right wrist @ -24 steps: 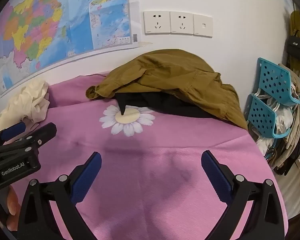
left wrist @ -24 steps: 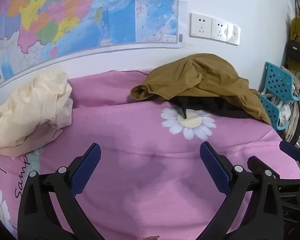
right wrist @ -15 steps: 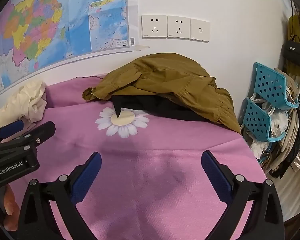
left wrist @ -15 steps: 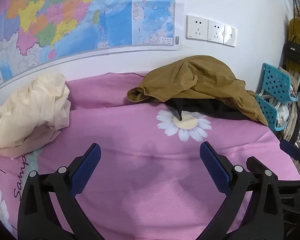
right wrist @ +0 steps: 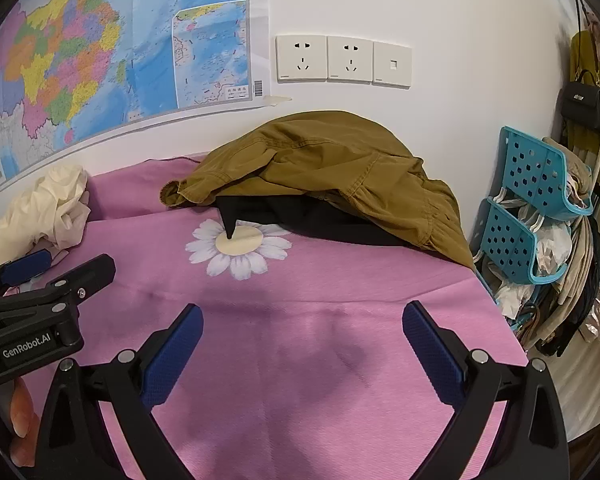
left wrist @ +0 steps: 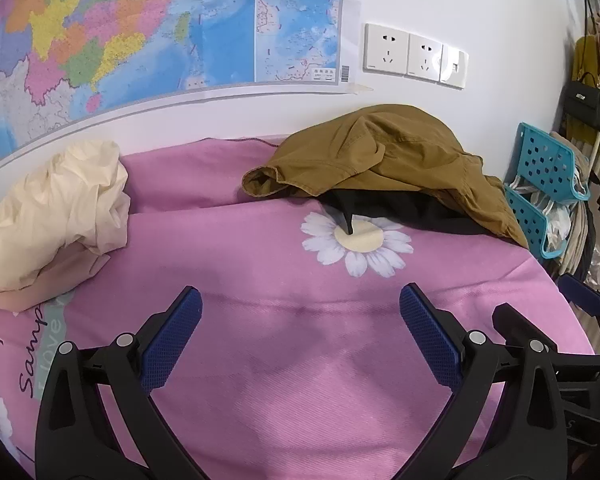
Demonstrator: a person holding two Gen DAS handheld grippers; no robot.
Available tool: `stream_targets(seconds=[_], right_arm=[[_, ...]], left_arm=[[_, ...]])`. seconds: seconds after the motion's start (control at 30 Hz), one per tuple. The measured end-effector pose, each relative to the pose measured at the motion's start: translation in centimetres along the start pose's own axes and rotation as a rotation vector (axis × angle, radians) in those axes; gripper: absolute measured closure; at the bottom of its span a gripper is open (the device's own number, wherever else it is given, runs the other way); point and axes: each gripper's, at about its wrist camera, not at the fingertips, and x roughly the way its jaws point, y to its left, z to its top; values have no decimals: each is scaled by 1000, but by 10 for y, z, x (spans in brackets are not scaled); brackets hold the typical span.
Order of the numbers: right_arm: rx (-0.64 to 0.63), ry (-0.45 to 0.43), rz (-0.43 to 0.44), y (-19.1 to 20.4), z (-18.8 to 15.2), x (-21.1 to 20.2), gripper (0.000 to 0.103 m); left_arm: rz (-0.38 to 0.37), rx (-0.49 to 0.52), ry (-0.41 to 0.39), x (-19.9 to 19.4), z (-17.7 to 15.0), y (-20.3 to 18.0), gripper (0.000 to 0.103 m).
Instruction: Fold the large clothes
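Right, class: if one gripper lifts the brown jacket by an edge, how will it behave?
The brown jacket lies crumpled in soft folds, so it will probably droop and unfurl. It rests on a black garment, which might drag along.

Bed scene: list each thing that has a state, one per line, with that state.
Brown garment: unfolded, heaped by the wall.
Black garment: crumpled, mostly under the brown garment.
Cream garment: crumpled, unfolded.
Pink sheet: spread out, lightly creased.
Left gripper: open, empty, over the sheet.
Right gripper: open, empty.
Sockets: nothing plugged in.
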Motion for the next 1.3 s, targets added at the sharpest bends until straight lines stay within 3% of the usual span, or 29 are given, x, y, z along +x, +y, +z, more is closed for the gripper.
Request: stream_targets(seconds=[1.3], right_arm=[[14, -6, 5, -5, 0, -1, 6]], left_arm=[[-8, 1, 2, 2, -5, -6, 5]])
